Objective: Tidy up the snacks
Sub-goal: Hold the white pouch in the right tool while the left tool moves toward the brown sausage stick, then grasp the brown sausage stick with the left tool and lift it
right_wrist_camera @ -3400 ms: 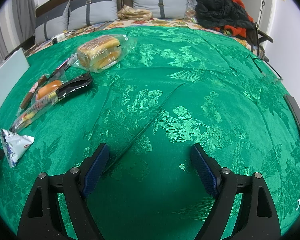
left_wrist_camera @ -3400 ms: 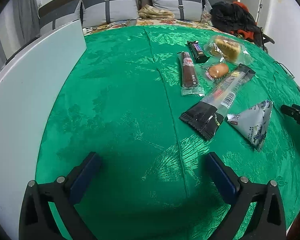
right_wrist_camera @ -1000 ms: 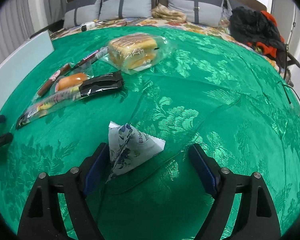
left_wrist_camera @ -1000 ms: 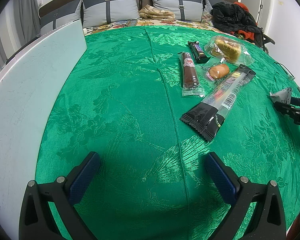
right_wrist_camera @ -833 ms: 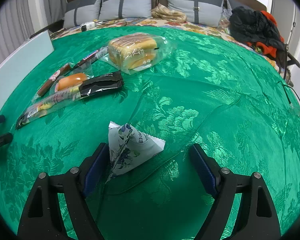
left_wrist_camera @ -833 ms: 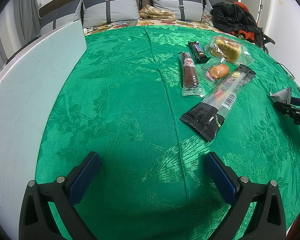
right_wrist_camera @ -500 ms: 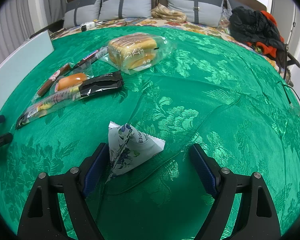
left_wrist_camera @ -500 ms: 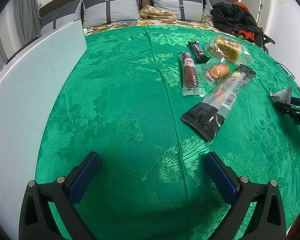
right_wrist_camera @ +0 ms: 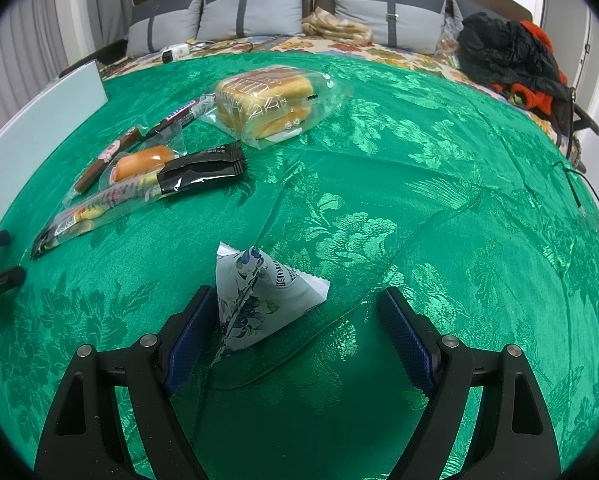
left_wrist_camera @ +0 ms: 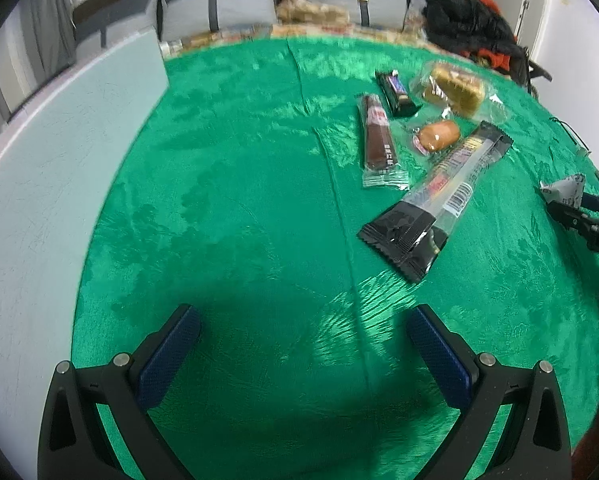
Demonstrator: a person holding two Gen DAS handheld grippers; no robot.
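Green shiny cloth point(right_wrist_camera: 419, 160) covers the table. Our right claw point(right_wrist_camera: 295, 316) is spread wide around a white triangle snack pouch point(right_wrist_camera: 259, 296); the pouch leans on one pad, but nothing squeezes it. Our left claw point(left_wrist_camera: 299, 344) is spread wide too, with nothing in it. A bread bag point(right_wrist_camera: 267, 100), a small bun point(right_wrist_camera: 143, 160) and some snack bars point(left_wrist_camera: 439, 196) lie farther away.

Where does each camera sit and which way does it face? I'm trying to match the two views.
Left wrist: on the left gripper, angled down at the green cloth; its open fingers show, snacks ahead to the right.
Right wrist: on the right gripper, angled down towards the pillows; open fingers straddle the triangular packet.
Shared: the long black-ended packet, bagged bread, and the triangular packet.
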